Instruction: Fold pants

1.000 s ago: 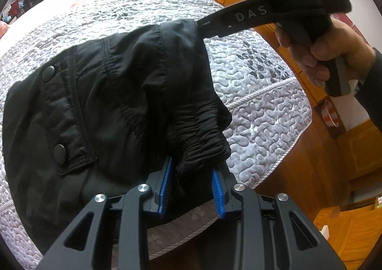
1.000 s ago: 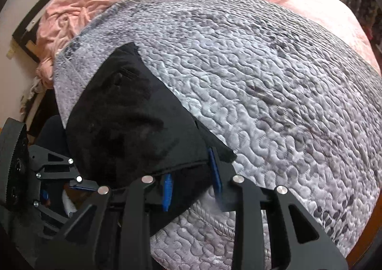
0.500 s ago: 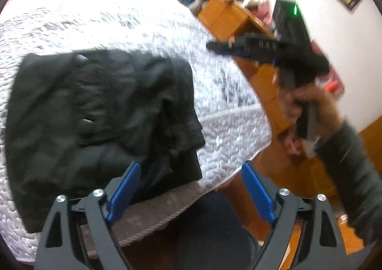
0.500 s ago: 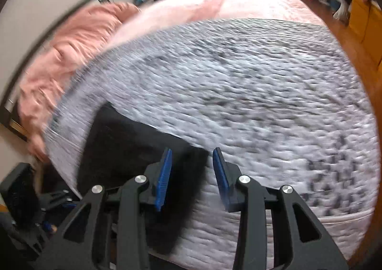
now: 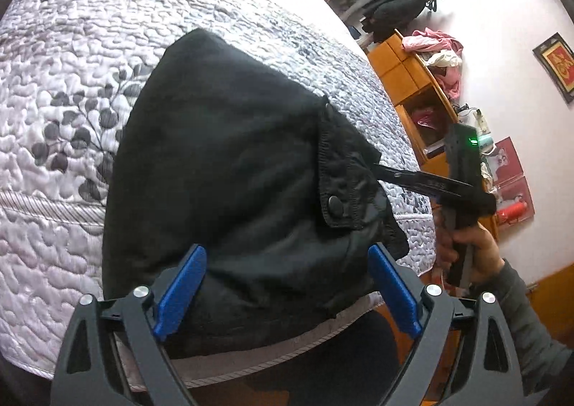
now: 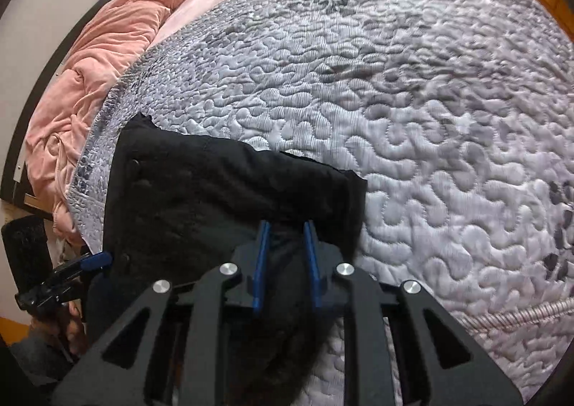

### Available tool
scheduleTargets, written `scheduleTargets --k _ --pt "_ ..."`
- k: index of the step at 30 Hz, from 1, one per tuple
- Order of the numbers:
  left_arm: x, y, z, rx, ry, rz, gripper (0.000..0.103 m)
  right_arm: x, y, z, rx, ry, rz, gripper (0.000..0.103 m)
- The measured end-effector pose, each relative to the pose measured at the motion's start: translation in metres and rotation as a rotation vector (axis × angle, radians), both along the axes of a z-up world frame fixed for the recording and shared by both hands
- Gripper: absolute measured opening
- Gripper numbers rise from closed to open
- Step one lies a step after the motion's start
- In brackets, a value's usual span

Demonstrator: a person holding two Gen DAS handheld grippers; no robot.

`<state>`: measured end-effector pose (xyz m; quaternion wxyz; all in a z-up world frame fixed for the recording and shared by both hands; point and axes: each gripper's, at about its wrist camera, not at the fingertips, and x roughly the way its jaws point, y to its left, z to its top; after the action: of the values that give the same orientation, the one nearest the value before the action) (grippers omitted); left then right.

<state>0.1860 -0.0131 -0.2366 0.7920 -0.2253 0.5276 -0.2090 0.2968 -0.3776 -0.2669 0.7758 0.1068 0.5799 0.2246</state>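
The black pants (image 5: 229,169) lie folded in a thick bundle near the front edge of the quilted bed; a snap-button pocket flap (image 5: 340,190) faces up. My left gripper (image 5: 287,277) hovers over the near side of the bundle, jaws wide open, pads clear of the cloth. In the right wrist view the pants (image 6: 201,198) lie at lower left, and my right gripper (image 6: 286,255) is closing on a ridge of fabric at their near edge. The right gripper (image 5: 405,178) also shows in the left view, its tips at the pants' right edge. The left gripper (image 6: 86,262) shows at the far left.
The grey quilted bedspread (image 6: 412,119) stretches wide beyond the pants. A pink blanket (image 6: 93,76) is heaped at the bed's far left. Orange wooden shelves (image 5: 412,83) with clothes stand by the white wall on the right. A hand (image 5: 470,248) and grey sleeve hold the right gripper.
My left gripper let go of the gathered cuff, opened wide and swung sideways. The right gripper released the pants, lifted, then came down on their edge with narrowing jaws. The pants now lie folded flat.
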Motion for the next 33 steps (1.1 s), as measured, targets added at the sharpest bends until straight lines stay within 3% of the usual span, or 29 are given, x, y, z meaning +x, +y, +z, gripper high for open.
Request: scheduleTargets --k 2,3,4,9,11,19,20,22,24,29,33 --pt "0.002 -0.001 -0.002 -0.003 -0.003 0.003 0.092 -0.011 -0.008 0.011 0.047 -0.005 -0.048 0.038" --pt "0.001 0.000 0.000 -0.011 -0.006 0.006 0.092 -0.017 -0.014 0.015 0.085 -0.002 -0.077 0.058" --pt "0.001 0.003 0.000 -0.016 -0.008 0.010 0.092 -0.028 -0.020 0.019 0.121 0.000 -0.108 0.063" --pt "-0.012 0.023 0.002 -0.039 -0.005 0.046 0.092 -0.073 -0.031 0.001 0.280 0.104 -0.195 0.063" --pt "-0.016 0.028 0.004 -0.040 -0.008 0.059 0.092 -0.080 -0.029 -0.004 0.272 0.122 -0.229 0.065" --pt "-0.034 0.057 0.005 -0.049 0.018 0.126 0.092 -0.086 -0.015 -0.036 0.398 0.223 -0.298 0.069" --pt "-0.035 0.060 0.004 -0.052 0.023 0.133 0.092 -0.086 -0.014 -0.037 0.413 0.222 -0.305 0.066" --pt "-0.037 0.065 0.003 -0.059 0.030 0.143 0.092 -0.084 -0.015 -0.037 0.410 0.217 -0.330 0.030" --pt "-0.037 0.068 0.005 -0.062 0.031 0.148 0.092 -0.084 -0.016 -0.031 0.443 0.214 -0.331 0.026" --pt "-0.031 0.064 0.014 -0.044 0.004 0.135 0.092 -0.094 -0.023 0.024 0.382 0.076 -0.317 0.024" --pt "-0.018 0.050 0.011 -0.021 0.001 0.097 0.092 -0.104 -0.042 0.000 0.320 0.129 -0.375 0.024"
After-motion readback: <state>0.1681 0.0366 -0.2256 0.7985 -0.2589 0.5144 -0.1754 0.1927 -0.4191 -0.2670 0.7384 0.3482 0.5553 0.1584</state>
